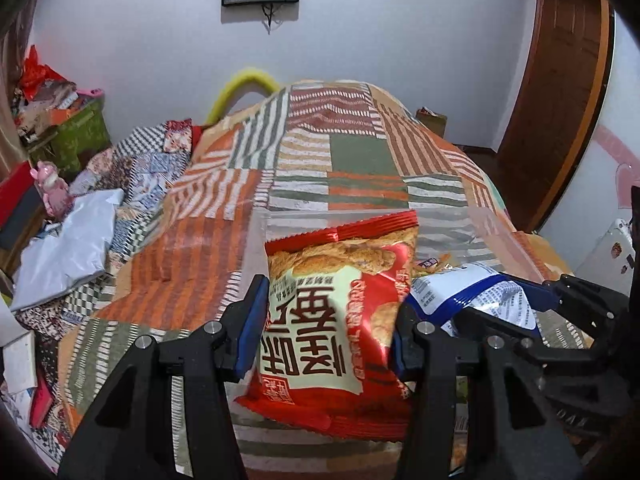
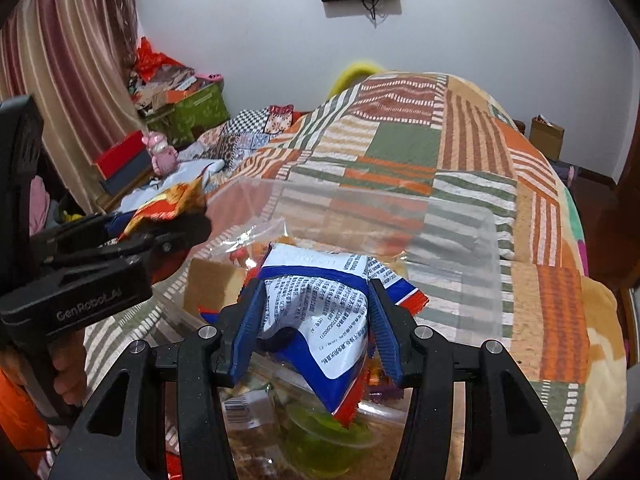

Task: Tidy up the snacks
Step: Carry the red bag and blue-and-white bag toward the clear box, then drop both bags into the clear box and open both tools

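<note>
Left gripper [image 1: 326, 320]: my blue pads clamp a red snack packet from both sides, nose tilted downward.
Right gripper [image 2: 316, 328]: I pinch a crumpled white-and-blue snack packet between angled pads, tilted downward.
Hand [image 2: 70, 372]: fingers wrap the left handle.

Both grippers [image 1: 324, 320] [image 2: 316, 320] — black frames, silver screws, ribbed blue jaws — one marked "GenRobot.AI".

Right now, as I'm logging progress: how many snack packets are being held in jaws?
2: the red packet in the left gripper, the blue-and-white packet in the right gripper. Others lie loose below, partly hidden.
</note>
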Available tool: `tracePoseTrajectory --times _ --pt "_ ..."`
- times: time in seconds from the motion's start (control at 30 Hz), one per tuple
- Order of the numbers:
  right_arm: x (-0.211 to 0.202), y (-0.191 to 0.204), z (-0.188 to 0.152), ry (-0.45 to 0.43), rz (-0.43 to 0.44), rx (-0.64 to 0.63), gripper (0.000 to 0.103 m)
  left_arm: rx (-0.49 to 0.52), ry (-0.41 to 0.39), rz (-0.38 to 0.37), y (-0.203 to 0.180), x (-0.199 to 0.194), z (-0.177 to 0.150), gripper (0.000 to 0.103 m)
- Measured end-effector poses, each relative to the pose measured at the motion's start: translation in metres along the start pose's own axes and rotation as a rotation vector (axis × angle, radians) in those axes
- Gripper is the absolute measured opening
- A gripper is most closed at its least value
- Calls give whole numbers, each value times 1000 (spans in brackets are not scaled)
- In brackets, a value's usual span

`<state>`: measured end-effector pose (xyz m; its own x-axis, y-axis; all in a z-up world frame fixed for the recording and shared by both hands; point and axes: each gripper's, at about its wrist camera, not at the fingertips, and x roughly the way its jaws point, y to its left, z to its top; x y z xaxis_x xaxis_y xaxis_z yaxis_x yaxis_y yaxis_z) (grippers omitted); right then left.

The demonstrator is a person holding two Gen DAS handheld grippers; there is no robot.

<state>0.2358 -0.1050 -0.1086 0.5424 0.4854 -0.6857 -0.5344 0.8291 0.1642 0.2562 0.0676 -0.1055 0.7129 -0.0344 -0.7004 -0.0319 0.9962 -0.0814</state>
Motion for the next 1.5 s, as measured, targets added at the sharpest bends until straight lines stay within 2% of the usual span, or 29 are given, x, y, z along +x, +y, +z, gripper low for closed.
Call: tracePoseTrajectory --times 0.3,0.47,0.77,0.83,1.13,1.5 --pt "-1 0 1 15 -20 -25 52 4 16 1 -3 6 -4 48" --pt "-13 -3 2 0 -1 -4 53 0 -5 -28 -4 -11 -3 58" --pt "-50 2 -1 -50 -20 -10 53 21 -28 -42 -10 -55 -13 59" --pt "-60 3 -5 -60 -24 -10 53 17 -29 -42 -10 -64 -17 62" --pt "-99 13 -29 -88 -24 -3 54 13 -1 -13 -4 -102 -58 69" --pt "-114 44 -74 -46 19 -20 55 -1 86 -12 1 -126 -122 70"
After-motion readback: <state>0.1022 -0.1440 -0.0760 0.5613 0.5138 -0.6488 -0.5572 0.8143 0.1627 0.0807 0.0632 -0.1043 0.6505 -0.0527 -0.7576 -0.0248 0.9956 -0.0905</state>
